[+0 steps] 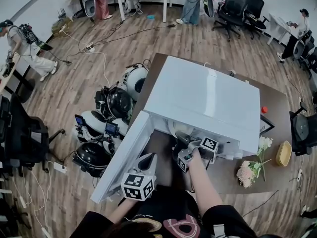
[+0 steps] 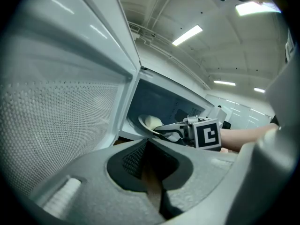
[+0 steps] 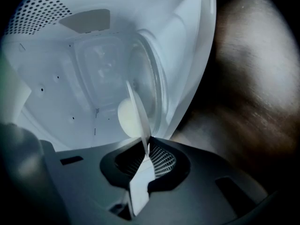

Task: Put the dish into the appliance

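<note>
The white microwave (image 1: 203, 95) stands on a brown table (image 1: 277, 100) with its door (image 1: 124, 157) swung open to the left. My right gripper (image 1: 198, 150) reaches into the opening, shut on the rim of a white dish (image 3: 138, 111). The dish is seen edge-on in the right gripper view, inside the cavity over the glass turntable (image 3: 150, 78), with a pale round piece of food (image 3: 125, 118) on it. In the left gripper view the dish (image 2: 150, 123) sits just inside the cavity, with the right gripper (image 2: 164, 128) on it. My left gripper (image 1: 141, 180) stays beside the door, its jaws shut and empty (image 2: 147, 142).
Pale flowers (image 1: 250, 170), a yellow bowl (image 1: 284, 152) and a small red thing (image 1: 264, 109) lie on the table right of the microwave. Round black-and-white devices (image 1: 111, 103) crowd the floor to the left. People and office chairs (image 1: 233, 4) are at the far walls.
</note>
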